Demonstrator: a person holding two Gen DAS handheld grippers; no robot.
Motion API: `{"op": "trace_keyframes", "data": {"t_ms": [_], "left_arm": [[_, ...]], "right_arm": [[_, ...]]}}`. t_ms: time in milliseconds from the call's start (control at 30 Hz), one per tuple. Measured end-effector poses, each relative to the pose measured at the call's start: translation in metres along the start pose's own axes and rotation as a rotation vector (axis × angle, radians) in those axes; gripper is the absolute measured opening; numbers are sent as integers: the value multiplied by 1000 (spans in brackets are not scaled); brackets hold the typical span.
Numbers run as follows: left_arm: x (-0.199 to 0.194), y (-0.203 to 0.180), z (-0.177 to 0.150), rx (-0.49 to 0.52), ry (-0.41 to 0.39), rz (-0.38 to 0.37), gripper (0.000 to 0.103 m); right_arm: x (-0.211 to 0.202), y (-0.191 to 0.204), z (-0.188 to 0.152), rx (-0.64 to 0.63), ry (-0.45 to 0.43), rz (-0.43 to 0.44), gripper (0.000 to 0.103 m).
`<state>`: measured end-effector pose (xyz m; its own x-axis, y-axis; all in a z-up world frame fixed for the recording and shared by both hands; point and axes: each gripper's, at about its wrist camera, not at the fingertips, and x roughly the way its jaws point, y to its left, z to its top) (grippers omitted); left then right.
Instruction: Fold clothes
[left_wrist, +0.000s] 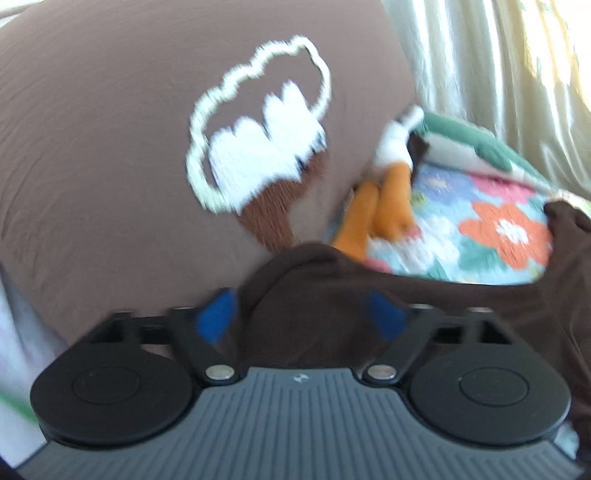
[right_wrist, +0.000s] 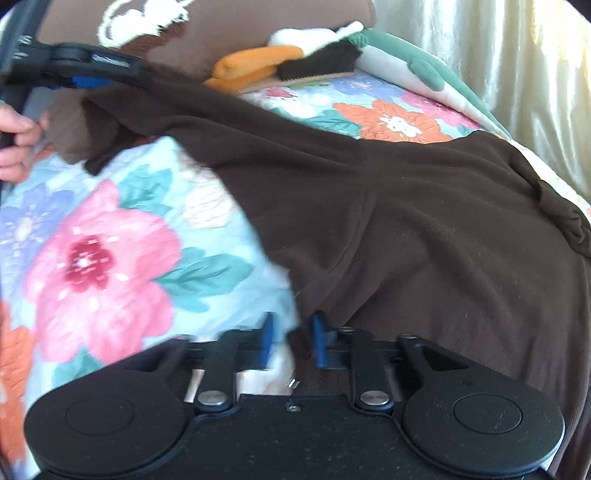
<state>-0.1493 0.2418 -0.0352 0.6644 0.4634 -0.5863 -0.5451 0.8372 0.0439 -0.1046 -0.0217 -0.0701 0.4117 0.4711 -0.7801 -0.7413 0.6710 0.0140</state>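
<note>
Both grippers are letting go: left gripper (left_wrist: 306, 317) spread wide around the dark brown garment (right_wrist: 406, 221), right gripper (right_wrist: 293, 341) parted at its near edge. Looks like one fold is laid on the floral quilt (right_wrist: 99, 251); next, a fresh grab of an edge.

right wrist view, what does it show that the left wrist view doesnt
Only the right wrist view shows the person's hand on the left gripper and a big pink flower on the quilt. Only the left wrist view shows the whole white cloud-and-tree design on the brown pillow. Both show the dark brown garment, orange cloth and pale curtain.
</note>
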Motion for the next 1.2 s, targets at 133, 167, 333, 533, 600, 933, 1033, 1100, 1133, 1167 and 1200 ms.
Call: {"op": "trace_keyframes", "data": {"t_ms": [133, 167, 333, 533, 600, 933, 1033, 1100, 1133, 1167, 1200], "left_arm": [[-25, -7, -15, -32, 63, -229, 90], [-32, -10, -17, -28, 69, -277, 90], [-53, -55, -24, 74, 59, -456, 89], [-80, -128, -49, 173, 163, -709, 87], [-89, -155, -60, 206, 189, -763, 85], [-129, -256, -108, 317, 217, -784, 85], [-137, -265, -117, 281, 231, -753, 85], [-138, -270, -120, 263, 238, -731, 85], [-138, -271, -121, 260, 240, -717, 85], [-137, -273, -121, 262, 242, -703, 85], [-137, -275, -121, 270, 241, -689, 85]], "right_arm": [[-36, -7, -22, 115, -30, 53, 45], [-46, -11, -29, 151, -40, 62, 49], [-99, -31, -70, 306, -74, -10, 53], [-162, -64, -132, 469, -35, -226, 57], [-180, -73, -158, 542, -11, -284, 58], [-195, -112, -247, 856, -50, -278, 59], [-194, -126, -252, 931, -131, -260, 61], [-194, -132, -251, 900, -152, -286, 60], [-194, -133, -250, 862, -153, -310, 32], [-194, -135, -248, 824, -154, -333, 7], [-196, -136, -248, 781, -157, -366, 7]]}}
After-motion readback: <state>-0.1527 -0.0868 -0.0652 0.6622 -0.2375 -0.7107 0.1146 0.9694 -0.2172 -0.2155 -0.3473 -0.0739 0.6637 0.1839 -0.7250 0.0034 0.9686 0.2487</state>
